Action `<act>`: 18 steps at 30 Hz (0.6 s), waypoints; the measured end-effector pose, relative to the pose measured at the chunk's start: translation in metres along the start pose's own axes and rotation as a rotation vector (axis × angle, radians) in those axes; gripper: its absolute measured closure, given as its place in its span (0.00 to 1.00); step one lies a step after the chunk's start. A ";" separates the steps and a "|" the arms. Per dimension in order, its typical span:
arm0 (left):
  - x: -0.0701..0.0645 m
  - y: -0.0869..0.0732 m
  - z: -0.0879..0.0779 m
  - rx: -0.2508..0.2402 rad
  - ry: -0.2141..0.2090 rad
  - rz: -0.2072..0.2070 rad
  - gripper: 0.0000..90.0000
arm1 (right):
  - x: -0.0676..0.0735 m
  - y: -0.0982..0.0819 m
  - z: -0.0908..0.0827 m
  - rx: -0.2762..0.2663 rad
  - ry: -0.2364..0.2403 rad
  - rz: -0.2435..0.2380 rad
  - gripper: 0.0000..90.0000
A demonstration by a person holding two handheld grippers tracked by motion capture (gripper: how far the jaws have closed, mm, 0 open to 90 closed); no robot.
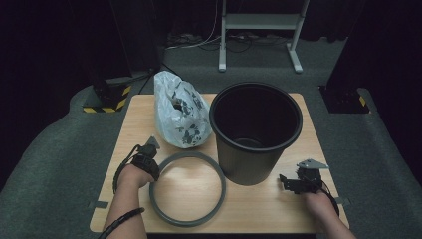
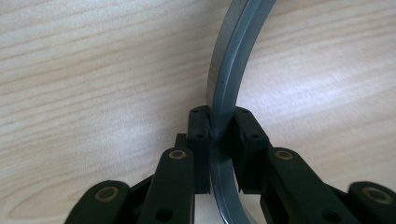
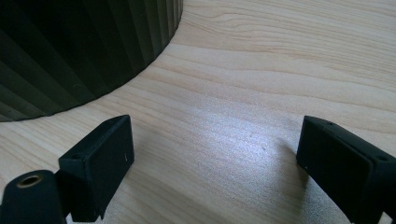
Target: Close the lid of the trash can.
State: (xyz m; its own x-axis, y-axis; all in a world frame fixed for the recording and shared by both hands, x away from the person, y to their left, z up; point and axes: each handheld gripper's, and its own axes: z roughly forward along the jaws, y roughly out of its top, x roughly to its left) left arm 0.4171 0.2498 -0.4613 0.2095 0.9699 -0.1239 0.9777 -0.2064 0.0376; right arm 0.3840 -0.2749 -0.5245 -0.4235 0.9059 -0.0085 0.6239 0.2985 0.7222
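A grey plastic ring point(image 1: 187, 219) lies on the wooden table point(image 1: 259, 209), front and centre. My left gripper point(image 1: 149, 162) pinches its left edge; in the left gripper view the ring point(image 2: 229, 65) runs upright between the two black pads point(image 2: 200, 126), which press on both its faces. A black ribbed bin point(image 1: 255, 130) stands upright to the right of the ring. My right gripper point(image 1: 291, 183) rests near the bin's base at the front right, jaws wide apart over bare wood point(image 3: 219, 154), with the bin wall point(image 3: 70, 51) at the upper left.
A white plastic bag point(image 1: 179, 110) with a dark print stands behind the ring, left of the bin. Beyond the table are dark carpet, a white metal stand point(image 1: 259, 30) and yellow-black striped bases point(image 1: 107, 102).
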 end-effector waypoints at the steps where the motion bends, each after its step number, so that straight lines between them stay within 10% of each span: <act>1: 0.000 0.000 -0.003 -0.001 -0.006 -0.002 0.87 | 0.000 0.000 0.000 -0.001 0.000 -0.004 0.12; 18: -0.005 -0.013 -0.042 -0.016 -0.054 0.006 0.87 | 0.000 0.001 0.001 -0.001 -0.002 -0.009 0.12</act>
State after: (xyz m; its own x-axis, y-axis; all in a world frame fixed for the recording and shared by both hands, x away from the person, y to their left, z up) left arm 0.4025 0.2528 -0.4192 0.2163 0.9602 -0.1767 0.9762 -0.2099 0.0546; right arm 0.3856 -0.2745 -0.5246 -0.4275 0.9039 -0.0164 0.6196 0.3062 0.7227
